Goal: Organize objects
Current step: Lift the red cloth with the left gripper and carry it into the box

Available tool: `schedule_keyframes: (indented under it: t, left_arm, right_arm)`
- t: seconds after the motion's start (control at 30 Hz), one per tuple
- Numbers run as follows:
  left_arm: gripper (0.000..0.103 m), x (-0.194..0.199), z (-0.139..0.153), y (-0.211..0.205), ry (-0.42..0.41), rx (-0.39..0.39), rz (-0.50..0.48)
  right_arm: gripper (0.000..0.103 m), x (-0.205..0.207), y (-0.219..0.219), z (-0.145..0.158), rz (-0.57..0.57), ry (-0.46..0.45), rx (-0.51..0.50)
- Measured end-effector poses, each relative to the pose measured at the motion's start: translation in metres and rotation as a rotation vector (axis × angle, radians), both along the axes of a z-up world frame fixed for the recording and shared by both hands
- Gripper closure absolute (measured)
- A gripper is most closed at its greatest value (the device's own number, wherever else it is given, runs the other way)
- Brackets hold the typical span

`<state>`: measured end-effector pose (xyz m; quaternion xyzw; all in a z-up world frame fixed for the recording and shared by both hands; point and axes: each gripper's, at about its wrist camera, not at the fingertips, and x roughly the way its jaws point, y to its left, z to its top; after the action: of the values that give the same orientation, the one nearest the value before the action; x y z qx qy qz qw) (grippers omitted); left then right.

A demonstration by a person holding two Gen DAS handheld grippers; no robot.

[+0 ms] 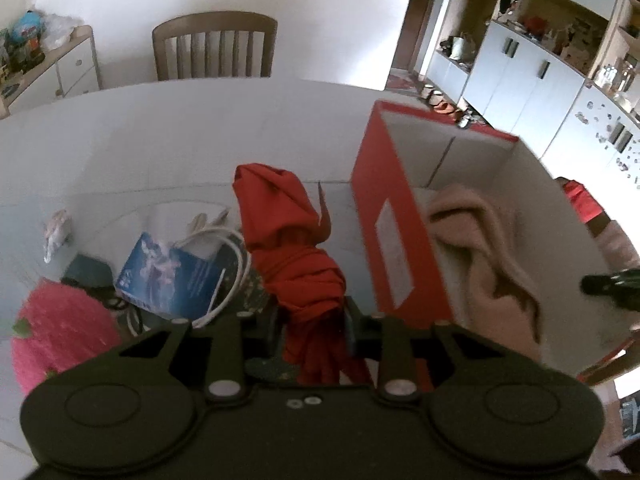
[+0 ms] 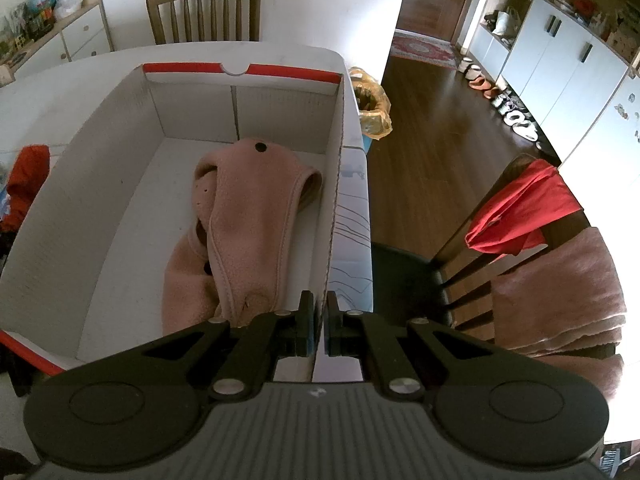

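A bunched red cloth (image 1: pixel 288 232) rises off the white table (image 1: pixel 160 140) just left of the box, and my left gripper (image 1: pixel 314 320) is shut on its lower end. The red-and-white cardboard box (image 1: pixel 384 216) stands open, with a pink fleece garment (image 1: pixel 480 232) lying inside. In the right wrist view the same garment (image 2: pixel 248 216) lies across the box floor. My right gripper (image 2: pixel 318 304) is shut on the box's right wall (image 2: pixel 336 200), pinching the cardboard edge. The red cloth (image 2: pixel 30 172) shows beyond the box's left side.
Left of the red cloth lie a blue packet (image 1: pixel 172 272), a white cable (image 1: pixel 236 264) and a fluffy pink item (image 1: pixel 60 332). A wooden chair (image 1: pixel 216 46) stands at the far edge. Right of the table are a chair with a red cloth (image 2: pixel 524 208) and a bin (image 2: pixel 372 104).
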<state>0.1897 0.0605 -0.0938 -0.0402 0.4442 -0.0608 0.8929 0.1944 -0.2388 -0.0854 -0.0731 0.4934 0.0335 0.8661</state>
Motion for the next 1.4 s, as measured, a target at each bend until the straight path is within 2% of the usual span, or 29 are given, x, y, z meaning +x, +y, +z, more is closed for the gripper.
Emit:
schedule_keyframes:
  t: [0.4, 0.83, 1.03, 1.4]
  left_arm:
    - [0.076, -0.010, 0.058, -0.024, -0.036, -0.005, -0.096]
    - [0.075, 0.001, 0.098, -0.061, -0.107, -0.042, -0.209]
    - [0.075, 0.019, 0.092, -0.092, -0.082, -0.027, -0.251]
    - [0.075, 0.047, 0.037, -0.145, 0.056, 0.125, -0.332]
  right_arm:
    - [0.099, 0.001, 0.002, 0.000, 0.002, 0.001, 0.006]
    - [0.099, -0.001, 0.001, 0.001, 0.007, -0.002, 0.024]
    - [0.099, -0.001, 0.001, 0.001, 0.003, 0.000, 0.030]
    - [0.099, -0.001, -0.001, 0.000, 0.007, 0.000, 0.040]
